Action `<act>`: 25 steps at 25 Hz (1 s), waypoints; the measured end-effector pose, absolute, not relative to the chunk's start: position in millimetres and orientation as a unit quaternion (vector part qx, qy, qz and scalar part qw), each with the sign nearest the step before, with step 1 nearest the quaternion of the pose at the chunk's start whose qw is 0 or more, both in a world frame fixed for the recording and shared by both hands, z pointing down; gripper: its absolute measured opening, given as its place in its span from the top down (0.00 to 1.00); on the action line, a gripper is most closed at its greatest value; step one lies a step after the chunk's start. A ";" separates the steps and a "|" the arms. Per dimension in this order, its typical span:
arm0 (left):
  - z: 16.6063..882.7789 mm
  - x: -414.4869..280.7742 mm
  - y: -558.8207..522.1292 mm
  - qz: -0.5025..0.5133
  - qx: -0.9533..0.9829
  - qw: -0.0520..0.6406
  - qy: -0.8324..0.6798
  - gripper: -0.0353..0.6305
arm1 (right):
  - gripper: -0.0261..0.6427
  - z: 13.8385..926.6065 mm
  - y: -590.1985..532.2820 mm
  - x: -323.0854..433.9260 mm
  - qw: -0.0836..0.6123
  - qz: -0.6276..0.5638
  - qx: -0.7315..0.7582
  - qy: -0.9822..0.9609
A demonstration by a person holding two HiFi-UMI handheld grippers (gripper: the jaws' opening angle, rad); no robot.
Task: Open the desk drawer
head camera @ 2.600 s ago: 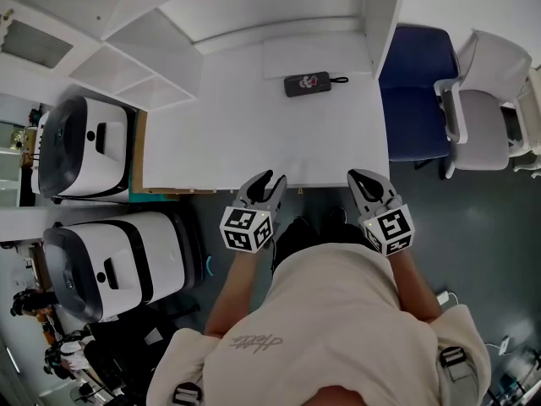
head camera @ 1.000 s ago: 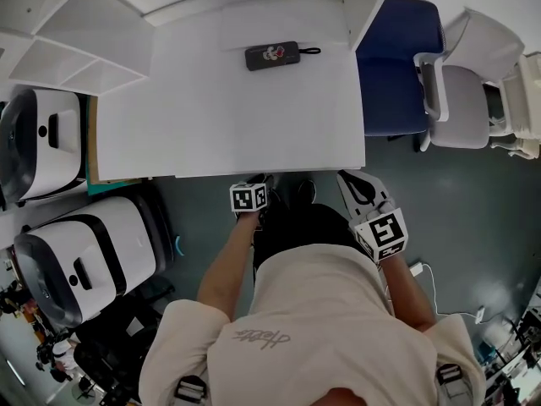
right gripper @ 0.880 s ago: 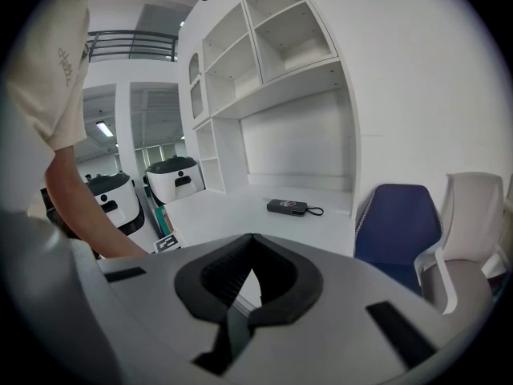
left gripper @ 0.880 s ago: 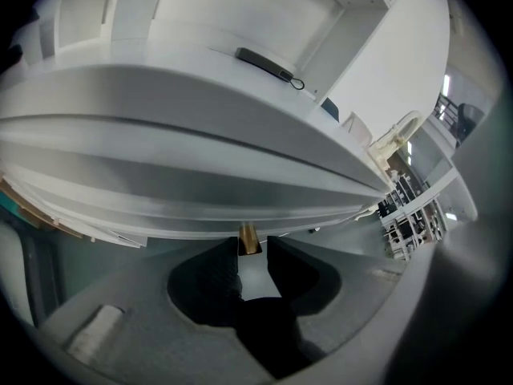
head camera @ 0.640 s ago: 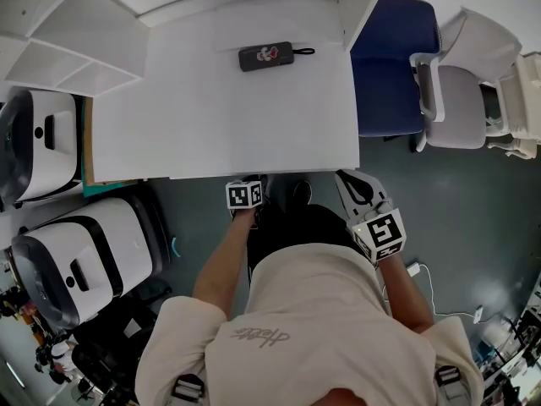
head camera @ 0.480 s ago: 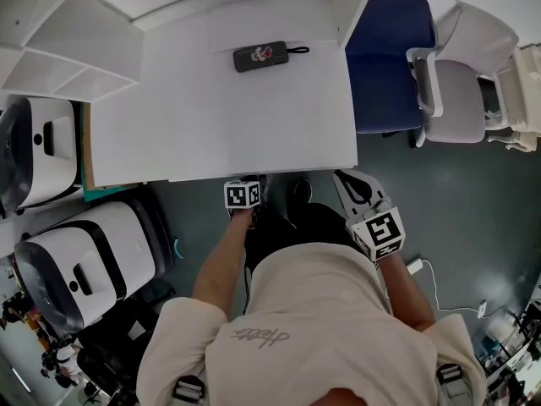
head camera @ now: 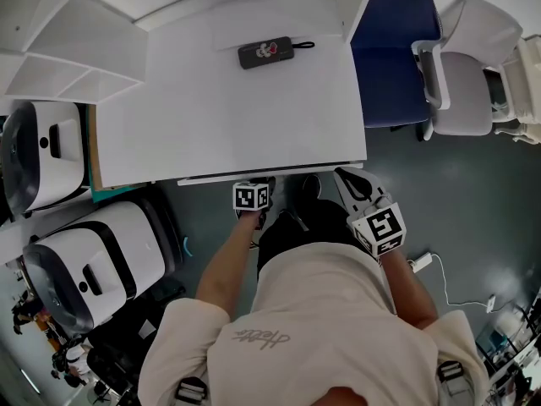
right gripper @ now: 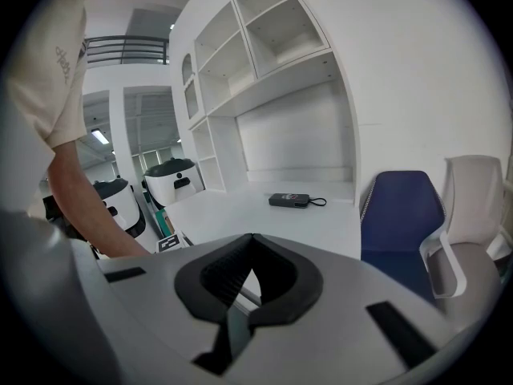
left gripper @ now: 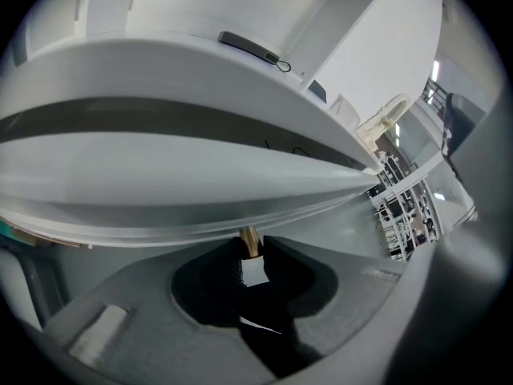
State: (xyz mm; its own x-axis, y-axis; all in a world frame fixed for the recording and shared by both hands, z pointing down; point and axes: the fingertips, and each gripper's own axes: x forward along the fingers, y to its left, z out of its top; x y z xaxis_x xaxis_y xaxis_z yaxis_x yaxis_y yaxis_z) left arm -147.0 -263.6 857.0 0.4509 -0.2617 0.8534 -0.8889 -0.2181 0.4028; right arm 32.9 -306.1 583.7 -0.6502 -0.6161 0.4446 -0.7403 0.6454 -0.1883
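The white desk (head camera: pixel 254 117) has a drawer (head camera: pixel 279 174) under its front edge; its front shows as a thin strip there. In the left gripper view the drawer front (left gripper: pixel 160 175) fills the frame as a wide white band, with a small brass knob (left gripper: pixel 250 242) below it. My left gripper (left gripper: pixel 250 249) reaches under the desk edge (head camera: pixel 262 184), and its jaws are closing with the knob pinched between the tips. My right gripper (head camera: pixel 345 178) hovers just off the desk's front right corner, jaws shut (right gripper: pixel 252 241) and holding nothing.
A black pouch with a cord (head camera: pixel 266 52) lies at the back of the desk. A blue chair (head camera: pixel 393 66) and a white chair (head camera: pixel 473 66) stand to the right. Two white machines (head camera: pixel 84 265) (head camera: pixel 38 155) crowd the left. Shelves (head camera: pixel 68 49) sit at the back left.
The left gripper has stayed tucked at the desk's front edge. A thin strip of drawer front now shows in front of that edge. The right gripper has barely moved.
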 end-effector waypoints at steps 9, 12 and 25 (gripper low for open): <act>856.8 -145.8 -224.1 0.321 0.710 0.478 -0.406 0.81 | 0.96 586.2 -279.7 -2.2 0.186 0.181 0.362 -0.895; 856.9 -147.4 -207.7 0.322 0.710 0.476 -0.407 0.82 | 0.96 584.0 -263.1 -12.2 0.192 0.179 0.355 -0.897; 858.2 -145.0 -141.4 0.327 0.727 0.467 -0.384 0.82 | 0.96 583.9 -181.6 -23.1 0.215 0.174 0.369 -0.888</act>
State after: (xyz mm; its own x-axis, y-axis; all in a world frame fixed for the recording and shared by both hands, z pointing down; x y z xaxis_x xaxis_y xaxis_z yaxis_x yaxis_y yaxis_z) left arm -145.0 -141.4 858.2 0.4917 -0.2533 0.8331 -0.8630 -0.2695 0.4274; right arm -23.1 -181.6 583.9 -0.6362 -0.5793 0.5096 -0.7290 0.6676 -0.1513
